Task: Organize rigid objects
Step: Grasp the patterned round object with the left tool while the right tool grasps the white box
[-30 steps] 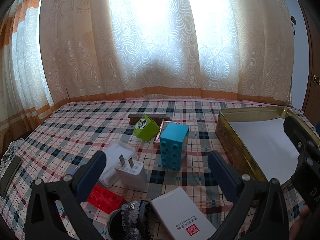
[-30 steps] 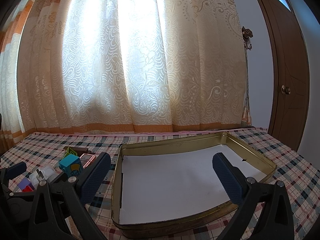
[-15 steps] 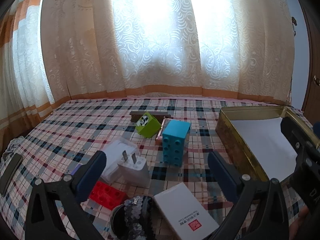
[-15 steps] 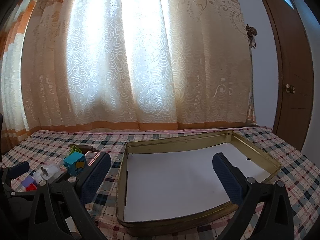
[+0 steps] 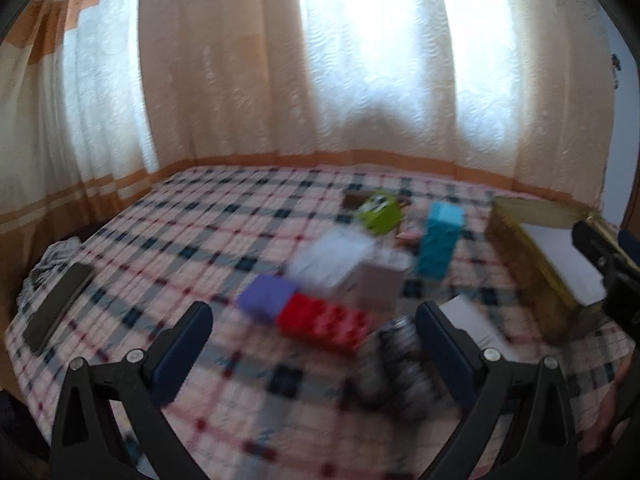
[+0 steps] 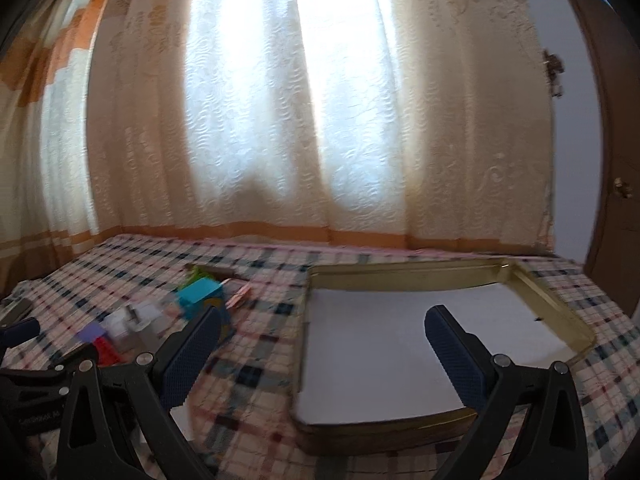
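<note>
Loose objects lie on a plaid cloth in the blurred left wrist view: a red brick (image 5: 325, 322), a purple block (image 5: 268, 296), a white charger (image 5: 382, 284), a tall blue brick (image 5: 440, 246), a green cube (image 5: 380, 212), a dark beaded ring (image 5: 400, 364) and a white box (image 5: 476, 326). My left gripper (image 5: 314, 354) hangs open over the cloth just in front of the red brick, holding nothing. A gold tin tray (image 6: 532, 284) lined with white paper sits to the right. My right gripper (image 6: 322, 354) is open above the tray's near left corner.
A dark phone (image 5: 58, 302) lies near the cloth's left edge. Curtains (image 6: 320, 100) close off the far side, and a brown door (image 6: 618, 160) stands at the right. The left gripper's body (image 6: 36, 384) shows at the lower left of the right wrist view.
The left wrist view has swung left and pulled back, so the objects now sit right of centre and blurred, with the purple block uncovered. The right wrist view shifted a little; the tray sits further right.
</note>
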Demonstrator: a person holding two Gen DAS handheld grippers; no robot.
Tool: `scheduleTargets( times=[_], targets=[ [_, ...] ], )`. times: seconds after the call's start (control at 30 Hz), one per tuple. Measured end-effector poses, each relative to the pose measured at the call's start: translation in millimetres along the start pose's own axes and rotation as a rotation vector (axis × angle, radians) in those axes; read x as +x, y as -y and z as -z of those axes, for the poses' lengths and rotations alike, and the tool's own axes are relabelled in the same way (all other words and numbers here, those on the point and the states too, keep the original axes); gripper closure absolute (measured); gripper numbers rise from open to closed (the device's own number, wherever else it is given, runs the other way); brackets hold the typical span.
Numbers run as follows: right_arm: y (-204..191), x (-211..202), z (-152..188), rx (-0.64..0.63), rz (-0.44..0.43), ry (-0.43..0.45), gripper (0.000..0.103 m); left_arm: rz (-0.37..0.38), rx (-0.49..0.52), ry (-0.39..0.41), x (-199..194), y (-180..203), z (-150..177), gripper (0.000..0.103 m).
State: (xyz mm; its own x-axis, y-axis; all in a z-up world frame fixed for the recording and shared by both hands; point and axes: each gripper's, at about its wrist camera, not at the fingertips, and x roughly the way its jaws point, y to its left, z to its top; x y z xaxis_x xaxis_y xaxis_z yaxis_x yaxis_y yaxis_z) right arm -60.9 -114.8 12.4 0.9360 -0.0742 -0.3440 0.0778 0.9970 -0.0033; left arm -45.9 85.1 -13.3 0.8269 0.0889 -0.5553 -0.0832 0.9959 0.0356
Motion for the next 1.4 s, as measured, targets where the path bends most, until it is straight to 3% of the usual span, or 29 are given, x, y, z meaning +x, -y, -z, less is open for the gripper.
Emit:
scheduleTargets(
  times=[0.1, 0.27, 0.4, 0.53, 0.67, 0.77, 0.87, 0.93, 1.1, 1.23, 1.33, 1.4],
  targets=[
    [-8, 4, 2, -0.016, -0.116, -0.051, 0.002, -0.013, 0.006, -0.032, -1, -13, 5, 0.0],
    [-30, 19, 12, -0.067, -0.303, -0.213, 0.027, -0.014, -0.001, -0.074, -2, -31, 13, 0.0],
    [-62, 25, 28, -0.166, -0.392, -0.327, 0.032, 0.026, -0.016, -0.109, -2, -38, 17, 0.001],
    [-83, 32, 38, -0.269, -0.348, -0.399, 0.032, 0.038, -0.026, -0.114, -3, -39, 16, 0.001],
    [-89, 52, 47, -0.294, -0.351, -0.516, 0.046, 0.044, -0.027, -0.123, -2, -37, 15, 0.004],
    [-87, 54, 45, -0.284, -0.374, -0.514, 0.059, 0.08, -0.022, -0.15, 1, -30, 14, 0.005],
    [-83, 47, 43, -0.281, -0.385, -0.487, 0.06, 0.103, -0.016, -0.161, 1, -24, 14, 0.005],
    [-75, 39, 36, -0.252, -0.436, -0.421, 0.06, 0.124, -0.023, -0.164, 1, -21, 11, 0.005],
    [-50, 18, 20, -0.199, -0.398, -0.239, 0.06, 0.228, -0.072, -0.193, 8, -8, 5, 0.006],
    [-30, 13, 9, -0.164, -0.299, -0.14, 0.059, 0.229, -0.063, -0.239, 26, 11, 4, 0.024],
    [-18, 14, 2, -0.108, -0.29, -0.129, 0.059, 0.227, -0.062, -0.291, 43, 22, 7, 0.035],
    [-11, 15, 0, -0.089, -0.281, -0.124, 0.059, 0.195, -0.034, -0.291, 47, 30, 9, 0.037]
  ],
)
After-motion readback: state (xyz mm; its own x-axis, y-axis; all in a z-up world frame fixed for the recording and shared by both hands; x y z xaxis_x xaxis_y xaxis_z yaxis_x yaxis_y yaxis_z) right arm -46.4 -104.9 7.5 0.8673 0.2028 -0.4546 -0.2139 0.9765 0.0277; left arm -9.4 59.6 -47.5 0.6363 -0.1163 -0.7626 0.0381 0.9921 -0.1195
